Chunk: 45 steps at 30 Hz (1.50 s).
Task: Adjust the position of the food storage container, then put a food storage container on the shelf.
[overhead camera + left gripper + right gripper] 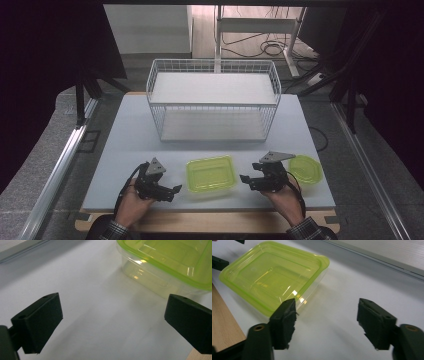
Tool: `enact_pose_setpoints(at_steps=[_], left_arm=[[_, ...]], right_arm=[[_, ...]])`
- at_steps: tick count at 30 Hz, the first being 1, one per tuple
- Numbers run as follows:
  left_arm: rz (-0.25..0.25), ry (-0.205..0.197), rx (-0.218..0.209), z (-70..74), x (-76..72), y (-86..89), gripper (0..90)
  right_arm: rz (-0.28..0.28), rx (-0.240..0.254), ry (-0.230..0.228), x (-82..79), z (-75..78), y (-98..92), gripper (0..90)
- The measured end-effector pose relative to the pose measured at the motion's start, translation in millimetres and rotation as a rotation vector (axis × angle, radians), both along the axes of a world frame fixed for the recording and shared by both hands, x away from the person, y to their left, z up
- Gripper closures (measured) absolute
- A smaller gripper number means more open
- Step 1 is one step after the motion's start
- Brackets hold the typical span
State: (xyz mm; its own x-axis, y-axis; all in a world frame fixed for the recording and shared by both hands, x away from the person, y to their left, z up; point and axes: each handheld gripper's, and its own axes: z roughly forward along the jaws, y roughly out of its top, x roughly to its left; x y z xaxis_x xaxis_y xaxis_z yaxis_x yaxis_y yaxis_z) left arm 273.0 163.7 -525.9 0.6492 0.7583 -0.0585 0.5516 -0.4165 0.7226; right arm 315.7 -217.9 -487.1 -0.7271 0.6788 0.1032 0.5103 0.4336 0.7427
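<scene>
A clear rectangular container with a lime-green lid [211,174] sits on the white mat near the front edge, between my two grippers. My left gripper [175,190] lies just left of it, open, with nothing between its fingers; in the left gripper view the container [170,262] stands ahead at the upper right of the gripper [112,317]. My right gripper [244,179] is just right of the container, also open and holding nothing. In the right gripper view the container [274,275] lies ahead to the left of the gripper [327,317], close to one fingertip [287,315].
A second green lidded container [305,169], rounder in outline, lies on the mat behind my right hand. A white wire basket shelf [213,100] stands at the back of the mat [125,145]. A wooden table edge [210,221] runs along the front.
</scene>
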Motion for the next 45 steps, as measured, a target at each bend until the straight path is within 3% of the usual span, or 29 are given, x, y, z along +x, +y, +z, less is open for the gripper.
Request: enact_pose_setpoints(at_steps=[8, 12, 23, 27, 30, 33, 45], left_arm=[[-0.016, -0.043, -0.024, 0.6, -2.0, 3.4, 0.3], [-0.015, -0.044, -0.035, 0.2, -2.4, 5.2, 0.2], [-0.004, -0.034, -0.012, -1.2, -6.6, 7.7, 0.0], [-0.006, -0.030, 0.000, -1.8, -7.3, 7.7, 0.0], [-0.007, -0.026, 0.005, -2.2, -7.6, 7.8, 0.0], [-0.010, -0.024, 0.010, -2.6, -7.7, 7.1, 0.0], [-0.030, -0.020, 0.044, -4.0, -8.2, 3.8, 0.2]], right_arm=[[-0.003, 0.042, 0.000, 2.1, -1.9, -4.6, 17.3], [0.003, 0.052, 0.009, 3.0, -2.3, -3.3, 13.3], [-0.007, 0.131, 0.118, 11.7, 1.0, 5.2, 5.7], [-0.017, 0.173, 0.176, 19.9, 0.4, 10.4, 16.6], [-0.005, 0.222, 0.245, 27.1, -1.3, 13.3, 28.0], [-0.008, 0.232, 0.292, 34.2, -5.2, 15.2, 37.7], [-0.026, 0.317, 0.477, 57.1, -23.2, 24.2, 60.6]])
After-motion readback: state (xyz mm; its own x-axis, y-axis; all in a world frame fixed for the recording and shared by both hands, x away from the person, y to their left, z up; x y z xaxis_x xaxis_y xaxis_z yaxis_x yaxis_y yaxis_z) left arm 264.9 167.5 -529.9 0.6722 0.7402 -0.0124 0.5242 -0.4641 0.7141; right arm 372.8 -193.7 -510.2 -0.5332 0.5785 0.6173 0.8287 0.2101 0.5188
